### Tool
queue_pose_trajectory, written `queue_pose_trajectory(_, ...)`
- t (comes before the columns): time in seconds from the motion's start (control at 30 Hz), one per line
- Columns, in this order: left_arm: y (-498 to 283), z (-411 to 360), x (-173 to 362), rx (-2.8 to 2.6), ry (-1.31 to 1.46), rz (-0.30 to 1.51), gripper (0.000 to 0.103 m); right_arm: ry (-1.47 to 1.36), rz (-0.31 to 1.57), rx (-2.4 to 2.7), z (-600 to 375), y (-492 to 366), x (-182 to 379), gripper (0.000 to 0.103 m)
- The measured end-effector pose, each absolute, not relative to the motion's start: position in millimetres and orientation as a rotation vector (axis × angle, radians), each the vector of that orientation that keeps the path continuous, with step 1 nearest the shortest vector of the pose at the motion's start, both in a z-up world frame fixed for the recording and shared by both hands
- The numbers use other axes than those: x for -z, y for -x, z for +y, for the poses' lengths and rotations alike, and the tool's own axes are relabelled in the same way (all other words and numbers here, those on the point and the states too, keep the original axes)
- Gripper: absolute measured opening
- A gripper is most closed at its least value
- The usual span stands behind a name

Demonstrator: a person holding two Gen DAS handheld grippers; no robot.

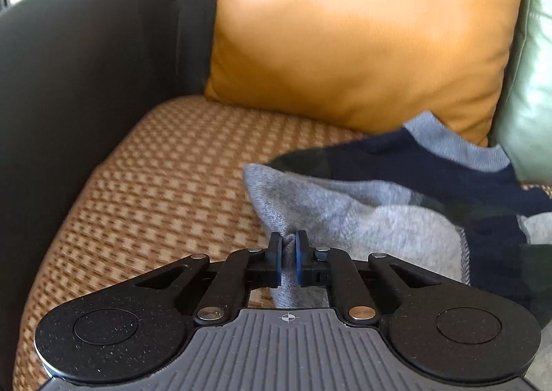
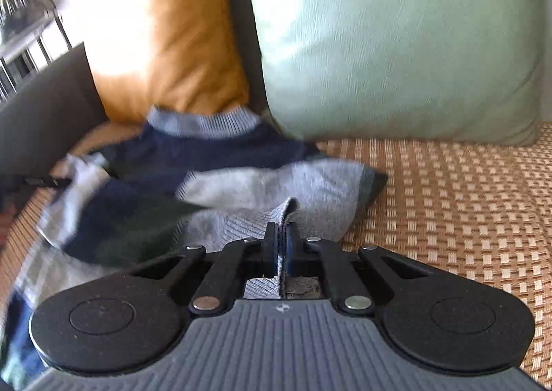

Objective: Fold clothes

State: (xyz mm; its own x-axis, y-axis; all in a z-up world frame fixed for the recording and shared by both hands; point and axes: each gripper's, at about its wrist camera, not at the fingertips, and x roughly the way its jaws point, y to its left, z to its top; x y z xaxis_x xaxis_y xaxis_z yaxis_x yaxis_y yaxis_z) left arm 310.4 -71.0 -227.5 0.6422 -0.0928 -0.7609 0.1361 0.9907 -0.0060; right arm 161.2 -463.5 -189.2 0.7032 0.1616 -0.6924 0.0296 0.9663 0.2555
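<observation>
A knitted sweater [image 1: 396,204] in grey, navy and dark green, with a light blue-grey ribbed collar, lies bunched on the woven sofa seat. My left gripper [image 1: 289,244] is shut on a grey fold at the sweater's left edge. The sweater also shows in the right wrist view [image 2: 241,184], with its collar against the cushions. My right gripper [image 2: 282,236] is shut on a grey ribbed edge of the sweater, which stands up between the pads. The far end of the left gripper [image 2: 45,180] shows at the left, holding the other side.
An orange cushion [image 1: 362,29] and a pale green cushion [image 2: 396,39] lean against the sofa back behind the sweater. A dark grey armrest [image 1: 86,63] bounds the left. The woven brown seat mat [image 2: 465,201] extends to the right.
</observation>
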Motion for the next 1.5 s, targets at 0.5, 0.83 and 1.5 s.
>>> queue_pose_trajectory(0.5, -319, -97, 260, 0.022, -0.136, 0.794, 0.008, -0.307, 0.815, 0.054, -484, -179, 237, 0.003)
queue_pose_trajectory(0.83, -253, -61, 213, 0.085, -0.186, 0.814, 0.054, -0.358, 0.715, 0.061, -480, -125, 205, 0.027)
queue_pose_trajectory(1.5, 99, 28, 219, 0.2, -0.22, 0.835, 0.08, -0.469, 0.708, -0.011, -336, 213, 214, 0.049)
